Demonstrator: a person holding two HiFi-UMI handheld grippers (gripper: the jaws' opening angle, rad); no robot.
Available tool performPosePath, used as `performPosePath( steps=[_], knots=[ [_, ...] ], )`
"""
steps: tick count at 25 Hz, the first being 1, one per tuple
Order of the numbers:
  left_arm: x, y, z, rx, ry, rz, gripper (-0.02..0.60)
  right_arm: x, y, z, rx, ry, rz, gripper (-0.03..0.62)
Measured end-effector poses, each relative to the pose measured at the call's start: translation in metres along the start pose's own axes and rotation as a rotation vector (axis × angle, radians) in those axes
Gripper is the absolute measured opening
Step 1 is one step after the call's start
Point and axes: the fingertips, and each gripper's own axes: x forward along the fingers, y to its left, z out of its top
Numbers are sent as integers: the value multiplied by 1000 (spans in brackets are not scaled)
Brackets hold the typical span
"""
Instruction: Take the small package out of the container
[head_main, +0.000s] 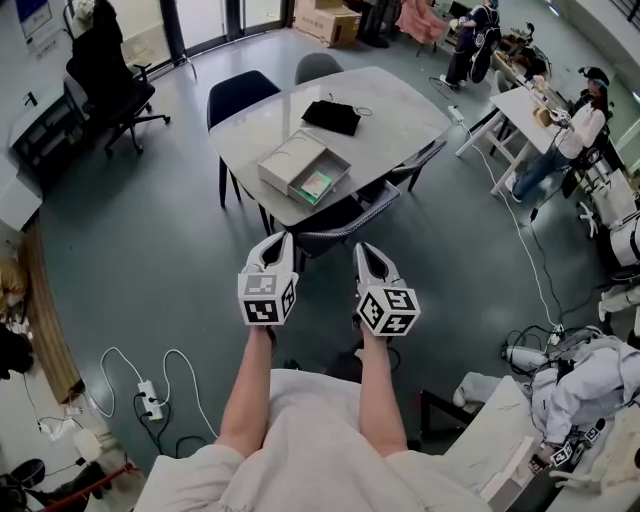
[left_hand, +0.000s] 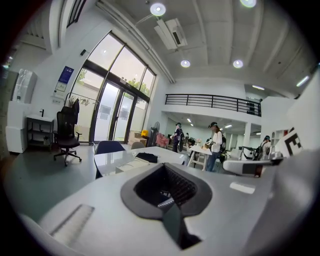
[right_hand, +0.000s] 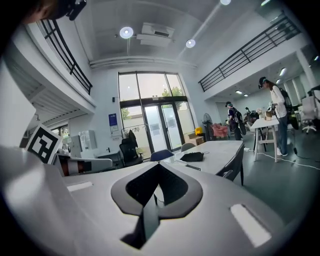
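The grey tabletop stands well ahead of me, across a stretch of bare floor. A dark chair is pushed in at its near edge. On the near part of the tabletop lies the container, a flat pale box with its tray slid out toward me. Farther back, apart from it, lies a black pouch.

I hold both tongs side by side in the air, short of the tabletop and touching nothing on it. My left tongs are closed tight, jaws pressed together with nothing between them, and my right tongs are likewise closed and empty.

The small package, greenish and flat, sits in the open tray of the container, at the end nearest me.
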Motion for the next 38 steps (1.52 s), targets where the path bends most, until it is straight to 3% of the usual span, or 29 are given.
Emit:
performPosePath(
  steps=[6,12,14,18,24,29,33,38],
  knots=[
    [10,12,-1,-1,14,-15,54,18,-1,-1,43,-10,20,-2],
    [20,16,-4,-31,40,-65,54,33,-12,-10,58,25,-28,-2],
    [27,21,-6,-47,44,-68,54,39,-18,-20,24,48,-59,-2],
    [43,23,-15,-101,60,-78,54,43,-27,-28,-151,83,-104,-2],
    [71,9,-24,-84,89,-107,54,51,-60,-26,-105,78,-130,-2],
    [103,15,-25,-79,105,-84,54,79,-84,-30,-76,88,-108,-2],
    [145,20,-14,-58,105,-67,53,116,-109,-4,-103,25,-97,-2],
    [204,22,18,-33,85,-32,54,175,-147,29,-77,30,-22,-2]
  ],
)
